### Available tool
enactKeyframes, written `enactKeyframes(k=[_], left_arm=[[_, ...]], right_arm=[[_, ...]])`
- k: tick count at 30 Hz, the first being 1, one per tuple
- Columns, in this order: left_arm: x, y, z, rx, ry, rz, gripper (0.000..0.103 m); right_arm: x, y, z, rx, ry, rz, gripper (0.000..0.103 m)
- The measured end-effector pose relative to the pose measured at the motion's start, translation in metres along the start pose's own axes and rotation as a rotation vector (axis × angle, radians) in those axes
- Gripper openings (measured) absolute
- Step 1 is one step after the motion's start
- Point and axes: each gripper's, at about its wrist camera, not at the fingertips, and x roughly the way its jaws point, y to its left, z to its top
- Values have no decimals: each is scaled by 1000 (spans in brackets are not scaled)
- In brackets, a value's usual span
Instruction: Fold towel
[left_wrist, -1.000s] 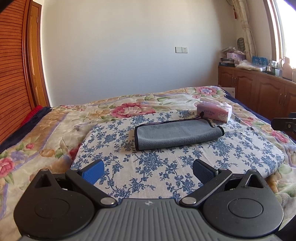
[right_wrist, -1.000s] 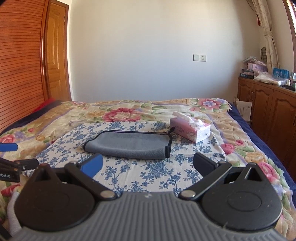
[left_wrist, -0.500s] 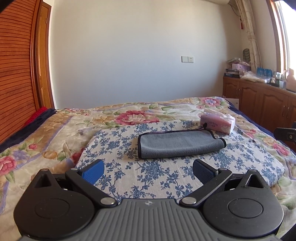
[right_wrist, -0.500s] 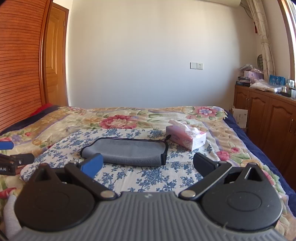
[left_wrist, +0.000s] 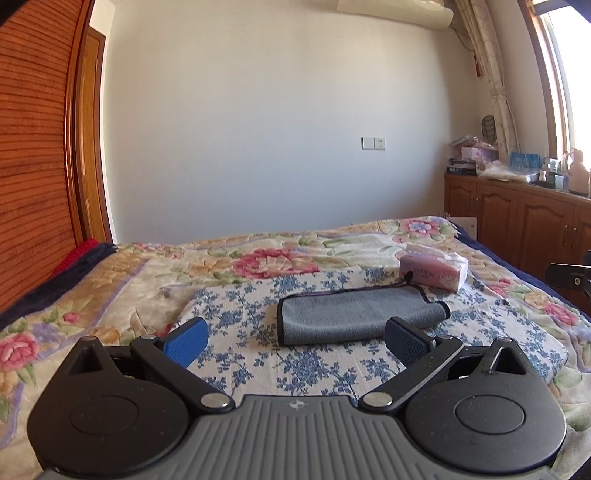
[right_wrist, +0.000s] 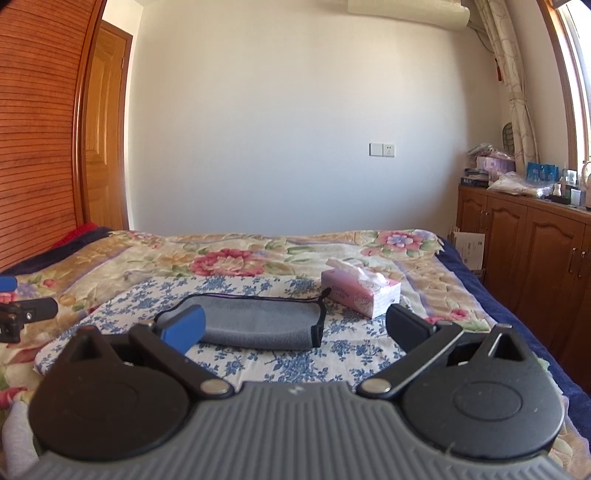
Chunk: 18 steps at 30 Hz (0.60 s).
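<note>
A grey towel with black trim lies folded into a narrow strip on a blue-flowered white cloth on the bed. It also shows in the right wrist view. My left gripper is open and empty, held back from the towel's near edge. My right gripper is open and empty, also short of the towel. Neither touches the towel.
A pink tissue box stands just beyond the towel's right end, also in the right wrist view. The floral bedspread covers the bed. Wooden cabinets line the right wall. A wooden door and slatted wardrobe stand left.
Both grippers have tilted up and drawn back a little, so the towel sits lower and nearer the fingers in both views. The towel has not moved. Both grippers stay open.
</note>
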Motion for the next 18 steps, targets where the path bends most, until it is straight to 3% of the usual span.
enactKeyframes(k=[18], left_arm=[[-5, -1, -2, 12, -33, 8, 103]], right_arm=[[0, -1, 0, 8, -10, -12, 103]])
